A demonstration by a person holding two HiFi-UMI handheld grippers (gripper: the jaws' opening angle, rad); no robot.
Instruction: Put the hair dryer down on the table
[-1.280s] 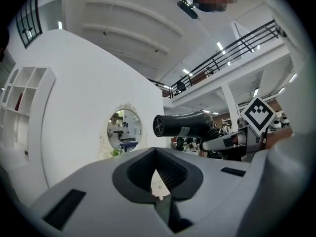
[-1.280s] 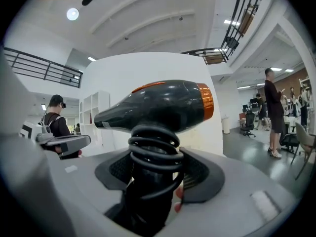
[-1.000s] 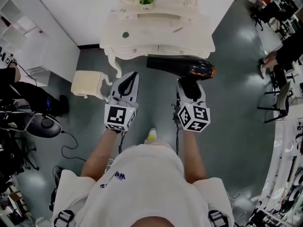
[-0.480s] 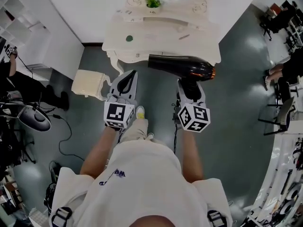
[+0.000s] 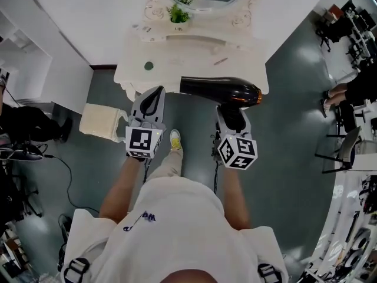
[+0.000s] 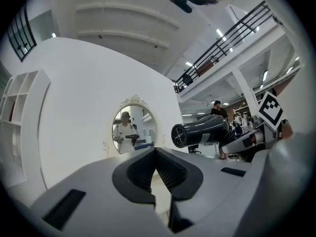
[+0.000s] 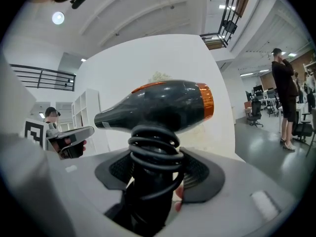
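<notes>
- Shows the hair dryer (image 5: 221, 90) carried in the air at the front edge of the table (image 5: 177, 63). Barrel level, nozzle toward the left, orange rear ring toward the right; not yet set down.
- Shows the right gripper (image 7: 155, 174) clamped on the dryer's upright handle, with the coiled cord (image 7: 155, 149) wound round that handle right by the pads.
- Shows the left gripper (image 6: 155, 164) closed on nothing, pads meeting at their tips, held beside the nozzle and apart from it.
- Risks a fall to the floor if let go here: judging from the head view, hangs over the table's front edge rather than well over its top.
- Risks a roll or topple on release: round, bulky barrel above a narrow handle, likely to tip sideways unless laid flat first.
- Risks a snag as the jaws part: cord loops close to the pads, liable to catch and drag the dryer along.
- Risks a knock against the small plant (image 5: 178, 13) at the back of the table if carried too far in.
</notes>
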